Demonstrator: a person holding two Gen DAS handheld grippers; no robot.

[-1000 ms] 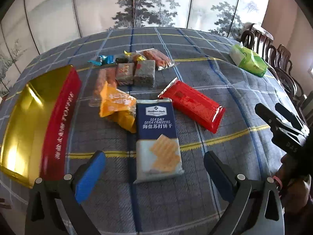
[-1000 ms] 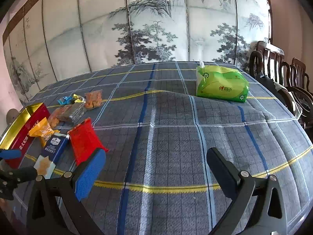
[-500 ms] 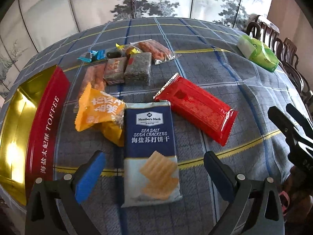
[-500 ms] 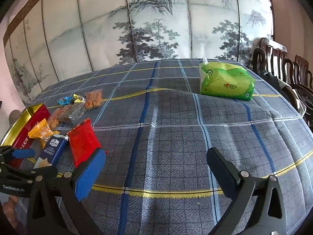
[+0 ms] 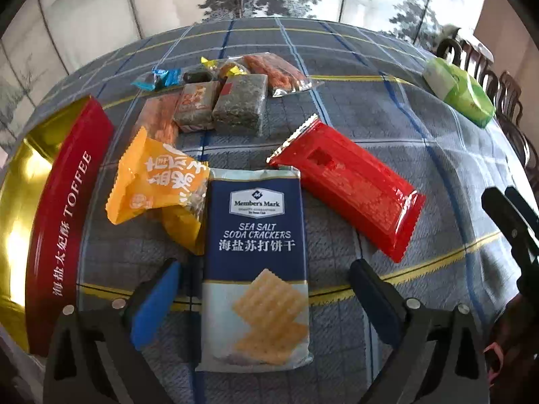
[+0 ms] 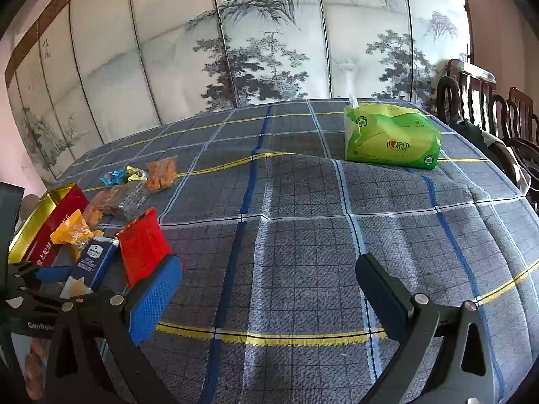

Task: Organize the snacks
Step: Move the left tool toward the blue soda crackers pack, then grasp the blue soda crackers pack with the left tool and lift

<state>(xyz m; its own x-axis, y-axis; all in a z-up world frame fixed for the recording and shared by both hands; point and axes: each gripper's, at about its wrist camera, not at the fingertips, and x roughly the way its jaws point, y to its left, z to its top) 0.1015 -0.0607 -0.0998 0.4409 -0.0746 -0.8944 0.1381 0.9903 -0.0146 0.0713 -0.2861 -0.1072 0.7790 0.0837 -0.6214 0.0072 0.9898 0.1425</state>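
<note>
Plaid tablecloth (image 5: 370, 114): left gripper (image 5: 266, 289) fingers spread astride cracker pack (image 5: 256, 256).

left gripper (image 5: 264, 289) spread wide, right gripper (image 6: 269, 286) likewise

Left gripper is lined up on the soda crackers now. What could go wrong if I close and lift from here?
The open left gripper straddles the navy sea salt soda cracker pack. The orange snack packet appears to touch the pack's left edge, so the blue left pad may snag or drag it. A hard squeeze could crack the crackers. The red wrapped pack nearly touches its top right corner and may shift.
</note>
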